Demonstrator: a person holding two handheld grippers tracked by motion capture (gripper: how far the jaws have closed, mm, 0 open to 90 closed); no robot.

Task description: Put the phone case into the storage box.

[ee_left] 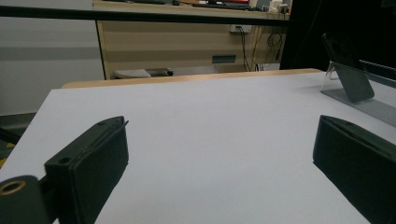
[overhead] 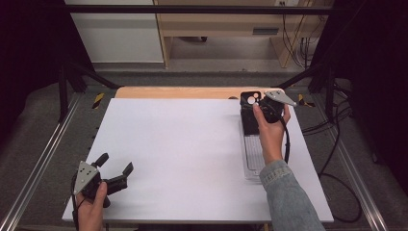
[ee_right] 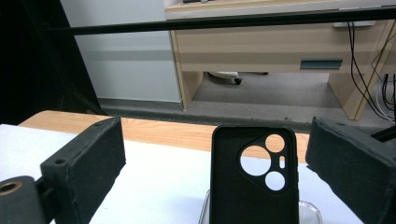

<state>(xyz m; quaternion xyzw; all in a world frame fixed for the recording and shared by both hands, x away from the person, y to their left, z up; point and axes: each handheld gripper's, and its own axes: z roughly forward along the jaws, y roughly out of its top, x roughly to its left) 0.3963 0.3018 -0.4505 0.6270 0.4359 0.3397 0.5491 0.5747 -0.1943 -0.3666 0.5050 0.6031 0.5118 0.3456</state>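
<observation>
R gripper at the far right of the table, jaws wide either side of the black phone case – not pressing it. Case stands upright, propped on a clear stand, prob for display. L gripper wide, idle near the front-left corner.

A black phone case with round camera holes stands upright at the far end of a long clear plastic tray, on the right side of the white tabletop. The right tool is just beside the case, at the far right. The left tool is at the near left corner, well apart from them.
</observation>
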